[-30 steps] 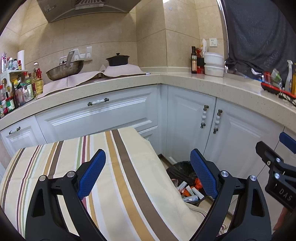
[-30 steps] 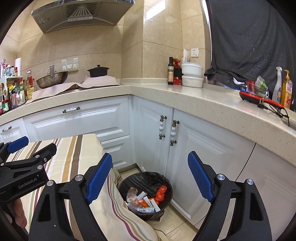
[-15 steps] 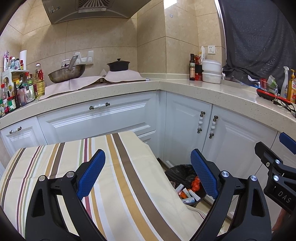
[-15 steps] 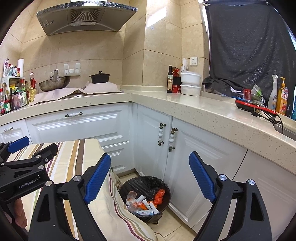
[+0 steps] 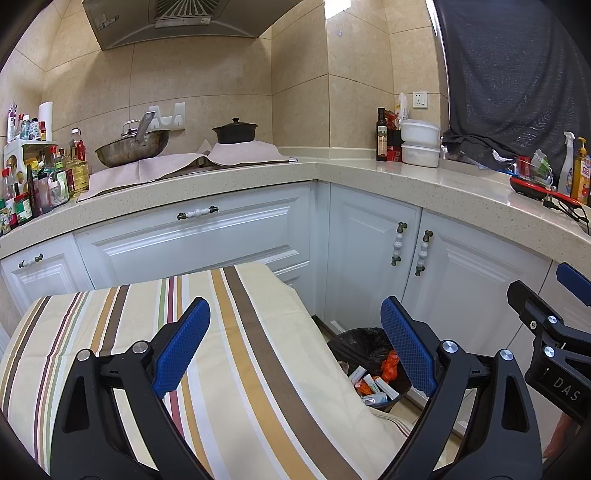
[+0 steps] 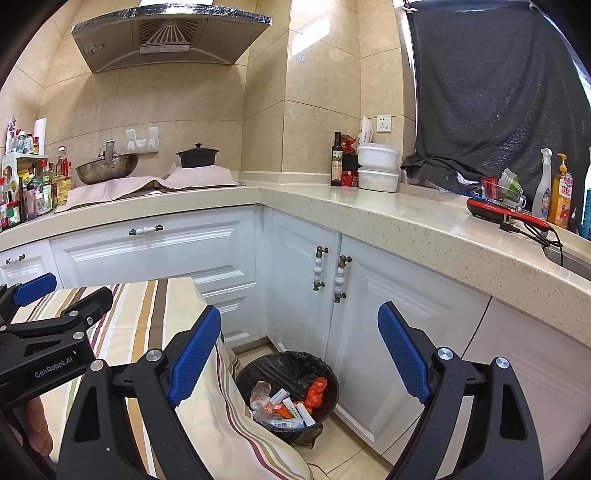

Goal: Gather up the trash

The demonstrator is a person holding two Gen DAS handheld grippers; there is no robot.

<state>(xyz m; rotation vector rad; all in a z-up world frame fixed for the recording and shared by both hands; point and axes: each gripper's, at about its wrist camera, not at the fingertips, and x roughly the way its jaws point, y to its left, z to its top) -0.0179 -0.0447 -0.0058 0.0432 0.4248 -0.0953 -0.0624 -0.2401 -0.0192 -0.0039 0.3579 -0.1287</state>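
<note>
Left wrist view: the left claw (image 5: 295,354) stands wide apart and holds nothing, its blue pads above the striped cloth (image 5: 229,369) that covers the table. No loose trash shows on the visible cloth. Beyond the table's right edge, on the floor by the white cabinets (image 5: 373,266), the bin (image 5: 364,341) with its black liner holds the trash (image 5: 373,386): small boxes and an orange wrapper. The right claw's body enters at the frame's right edge. Against the earlier frames this camera has risen and tilted up: more of the range hood (image 5: 177,22) shows, and the bin sits lower and further off. Right wrist view: the right claw (image 6: 299,354) is likewise wide and empty, held above the bin (image 6: 288,363), with the trash (image 6: 284,404) lying inside, well below the pads. The left claw's body crosses the lower left over the cloth (image 6: 147,314). Since the earlier frames this camera has also lifted, the hood coming fully into view; bin contents appear unchanged. Judgement: collection looks complete or nearly so, as nothing is gripped and the table shows no litter where visible; parts of the table under the claws are hidden, so any remaining item cannot be ruled out.
</note>
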